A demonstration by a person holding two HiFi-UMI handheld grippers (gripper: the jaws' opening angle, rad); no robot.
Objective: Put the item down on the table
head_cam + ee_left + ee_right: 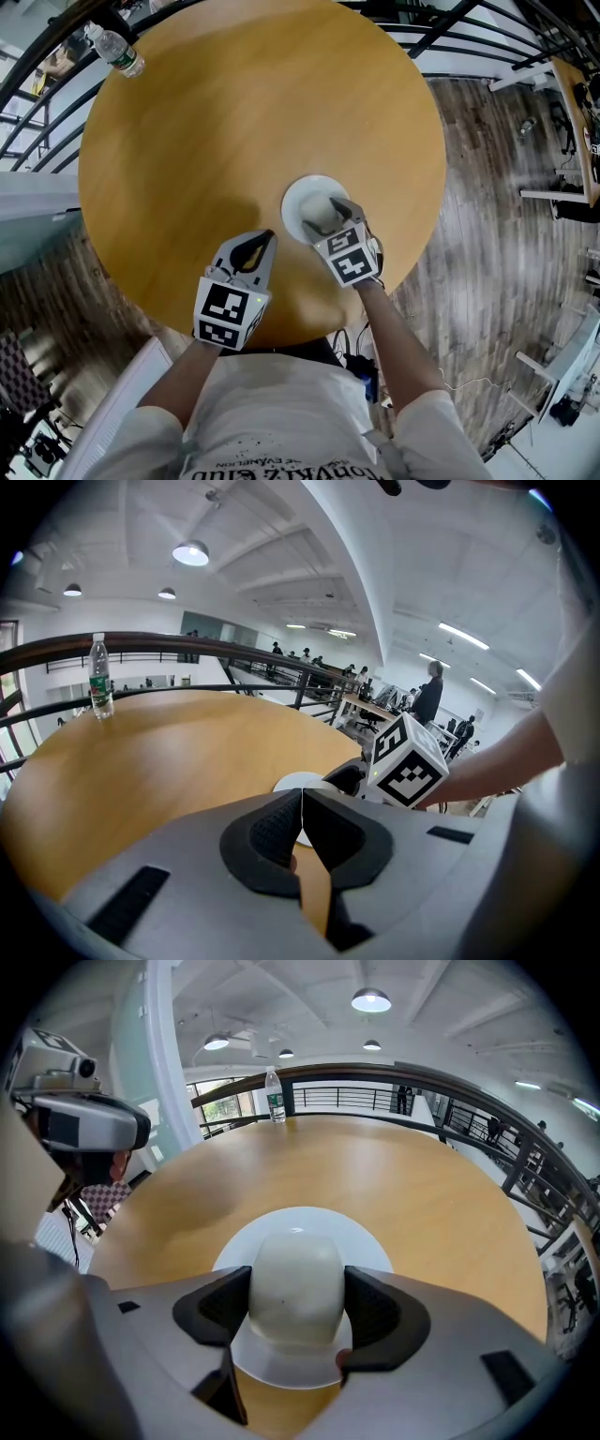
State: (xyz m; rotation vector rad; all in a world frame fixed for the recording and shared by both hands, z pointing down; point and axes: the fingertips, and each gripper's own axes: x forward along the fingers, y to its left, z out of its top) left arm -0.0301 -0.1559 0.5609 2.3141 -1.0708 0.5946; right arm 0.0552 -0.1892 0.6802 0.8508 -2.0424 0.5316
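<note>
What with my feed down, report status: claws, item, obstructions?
Right claw shut on white item, over white plate. Left claw shut, empty. Bottle far across table, not blocking.

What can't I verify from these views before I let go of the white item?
1. Whether the white item touches the plate: in the right gripper view, its own body and the right gripper hide the underside.
2. The white item in the left gripper view: hidden behind the right gripper.
3. The water bottle label: too small in every view.
</note>
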